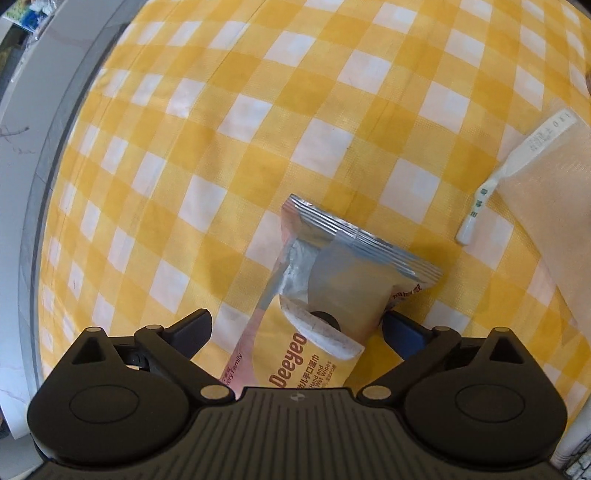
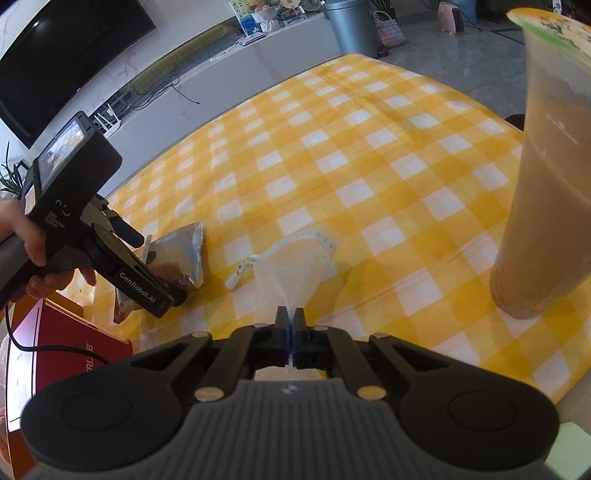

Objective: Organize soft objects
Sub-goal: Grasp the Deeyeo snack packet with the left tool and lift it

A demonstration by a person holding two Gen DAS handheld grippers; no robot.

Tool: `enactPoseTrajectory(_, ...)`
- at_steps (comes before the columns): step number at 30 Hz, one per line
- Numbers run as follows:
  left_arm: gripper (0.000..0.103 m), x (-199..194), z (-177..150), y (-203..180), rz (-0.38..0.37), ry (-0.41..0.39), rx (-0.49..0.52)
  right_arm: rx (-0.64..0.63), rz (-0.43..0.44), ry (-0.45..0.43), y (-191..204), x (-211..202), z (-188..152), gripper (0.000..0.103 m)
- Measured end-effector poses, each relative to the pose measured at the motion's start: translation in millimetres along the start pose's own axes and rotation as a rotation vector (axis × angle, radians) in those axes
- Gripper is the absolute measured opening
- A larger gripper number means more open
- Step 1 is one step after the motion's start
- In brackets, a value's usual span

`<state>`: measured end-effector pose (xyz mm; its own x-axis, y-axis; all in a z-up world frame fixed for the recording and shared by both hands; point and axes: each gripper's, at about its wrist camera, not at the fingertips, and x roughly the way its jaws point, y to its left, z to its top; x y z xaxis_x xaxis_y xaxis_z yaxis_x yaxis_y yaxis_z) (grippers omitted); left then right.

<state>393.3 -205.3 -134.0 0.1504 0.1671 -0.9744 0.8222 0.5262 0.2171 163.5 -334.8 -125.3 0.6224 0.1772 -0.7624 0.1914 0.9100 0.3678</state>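
Observation:
A wet-wipes pack [image 1: 321, 291], yellow with a silver crimped end, lies on the yellow checked cloth [image 1: 258, 110]. My left gripper [image 1: 295, 319] points down over it, open wide, one finger on each side of the pack and neither pad pressing. In the right wrist view the same pack [image 2: 183, 254] sits between the left gripper's [image 2: 151, 264] fingers. A white mesh bag [image 2: 295, 266] with a white drawstring tab lies right of the pack; my right gripper [image 2: 290, 317] is shut on its near end. The mesh bag [image 1: 554, 206] also shows at the left wrist view's right edge.
A tall clear cup of brown drink [image 2: 543, 184] stands on the cloth at the right. A red box [image 2: 55, 347] sits by the table's near left corner. A hand [image 2: 22, 236] holds the left gripper. Beyond the table are a TV, a low cabinet and a grey bin [image 2: 351, 26].

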Motion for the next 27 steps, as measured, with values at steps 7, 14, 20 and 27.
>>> enactPoseTrajectory(7, 0.083, -4, 0, 1, -0.061, 0.000, -0.001, -0.002, -0.043, -0.001, -4, 1, 0, 0.000)
enactPoseTrajectory(14, 0.071, -8, 1, -9, -0.031, 0.026, -0.082, -0.015, -0.077, -0.008, -10, 0, 1, 0.000)
enactPoseTrajectory(20, 0.063, -12, -3, -26, 0.062, 0.019, -0.203, -0.031, -0.080, 0.001, -9, 0, -1, 0.000)
enactPoseTrajectory(27, 0.062, -49, -27, -47, 0.109, -0.134, -0.297, -0.057, -0.039, 0.000, -1, -1, 0, 0.000)
